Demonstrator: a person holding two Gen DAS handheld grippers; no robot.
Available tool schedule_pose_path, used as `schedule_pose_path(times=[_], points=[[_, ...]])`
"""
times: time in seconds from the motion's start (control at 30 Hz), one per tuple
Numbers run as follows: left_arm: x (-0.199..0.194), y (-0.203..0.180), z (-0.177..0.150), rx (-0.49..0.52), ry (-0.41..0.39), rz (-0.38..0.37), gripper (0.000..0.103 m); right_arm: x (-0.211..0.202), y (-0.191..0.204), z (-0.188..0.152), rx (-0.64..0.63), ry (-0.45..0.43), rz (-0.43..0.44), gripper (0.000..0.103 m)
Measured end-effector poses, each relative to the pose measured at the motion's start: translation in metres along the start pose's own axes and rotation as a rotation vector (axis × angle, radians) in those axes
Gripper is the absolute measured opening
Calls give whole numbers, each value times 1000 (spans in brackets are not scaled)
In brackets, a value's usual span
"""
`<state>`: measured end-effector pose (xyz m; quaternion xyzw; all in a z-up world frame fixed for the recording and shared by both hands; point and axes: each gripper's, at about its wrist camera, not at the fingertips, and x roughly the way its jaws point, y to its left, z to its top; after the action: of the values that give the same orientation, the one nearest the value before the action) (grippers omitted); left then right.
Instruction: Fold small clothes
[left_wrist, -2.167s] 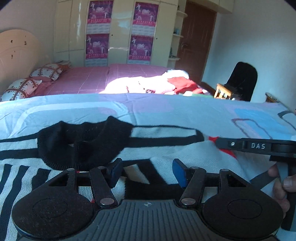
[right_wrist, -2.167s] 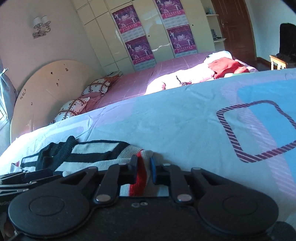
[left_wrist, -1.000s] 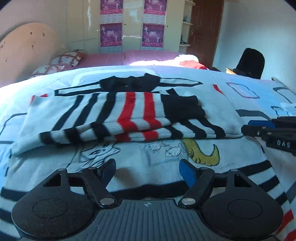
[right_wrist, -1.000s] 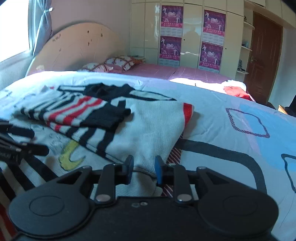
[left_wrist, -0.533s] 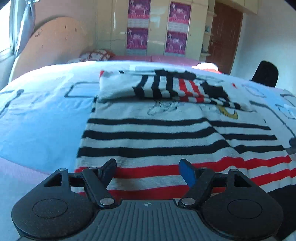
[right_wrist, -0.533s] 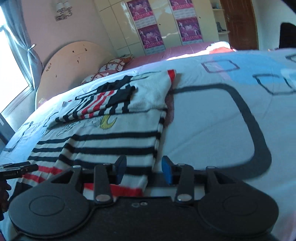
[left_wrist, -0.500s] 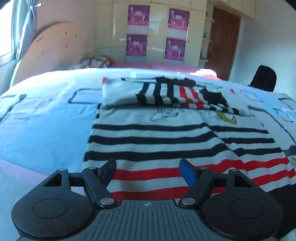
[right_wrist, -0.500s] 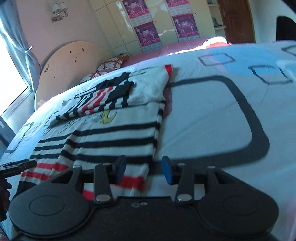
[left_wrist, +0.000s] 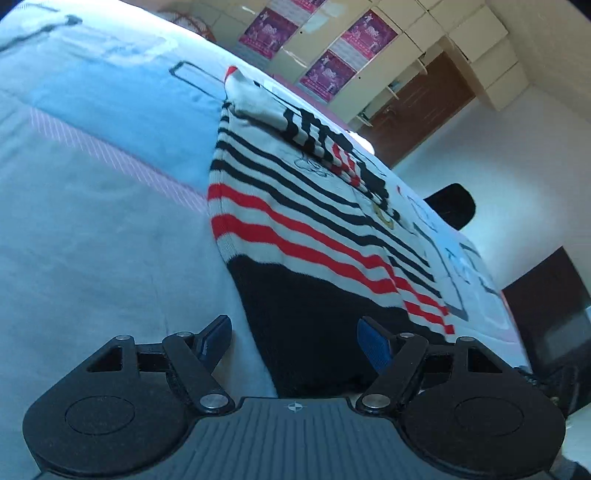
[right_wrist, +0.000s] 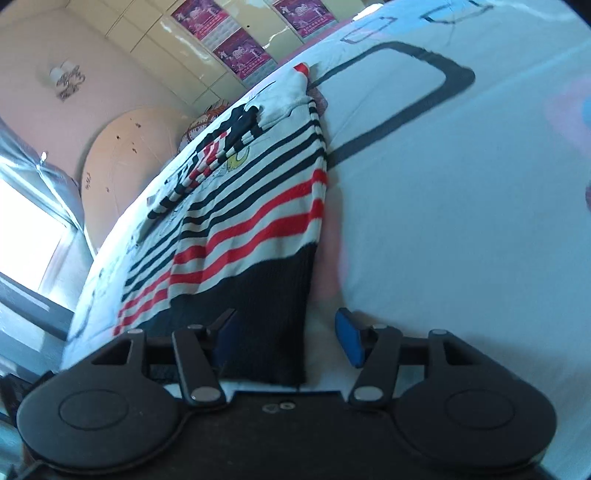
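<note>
Partly cropped: sweater (left_wrist: 310, 236) black hem.

Two low, tilted wrist views close over opposite hem corners of one shared sweater (left_wrist: 295, 236).

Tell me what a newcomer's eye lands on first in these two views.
First, the knitted white sweater with black and red stripes, spread flat on the pale blue patterned bedsheet, sleeves folded across its far end. Its broad black ribbed hem lies nearest, and each open claw, the left claw and the right claw, straddles one hem corner. Behind, purple posters line the cream wardrobe doors.
</note>
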<state>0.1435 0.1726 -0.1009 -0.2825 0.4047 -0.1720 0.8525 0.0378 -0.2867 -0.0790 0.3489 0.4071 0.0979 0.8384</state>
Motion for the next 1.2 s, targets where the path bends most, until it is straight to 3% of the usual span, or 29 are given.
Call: schedule_pose_path(times=[0.07, 0.13, 0.2, 0.4, 0.5, 0.8, 0.9, 0.93, 1.0, 1.2], points=[[4, 3, -4, -19, 8, -26, 70, -2, -9, -4, 80, -31, 34, 57], [13, 8, -7, -58, 28, -58, 47, -3, -17, -6, 150, -54, 71, 57], [20, 11, -7, -71, 37, -80, 42, -1, -24, -7, 200, -69, 94, 56], [40, 13, 9, -81, 47, -136, 42, 15, -30, 5, 224, -44, 152, 51], [47, 19, 14, -134, 39, -170, 42, 22, -33, 9, 218, -25, 163, 41], [57, 0, 20, -45, 27, -107, 41, 38, -12, 16, 99, 45, 172, 38], [58, -10, 21, 29, 33, -27, 9, 40, -9, 16, 83, 51, 141, 23], [59, -10, 21, 39, 37, -19, 6, 40, -8, 15, 77, 50, 137, 20], [57, -14, 20, 83, 32, 5, 4, 38, -8, 14, 56, 47, 109, 7], [39, -22, 20, 171, -10, 40, 4, 22, 4, 16, -7, -3, 111, 6]])
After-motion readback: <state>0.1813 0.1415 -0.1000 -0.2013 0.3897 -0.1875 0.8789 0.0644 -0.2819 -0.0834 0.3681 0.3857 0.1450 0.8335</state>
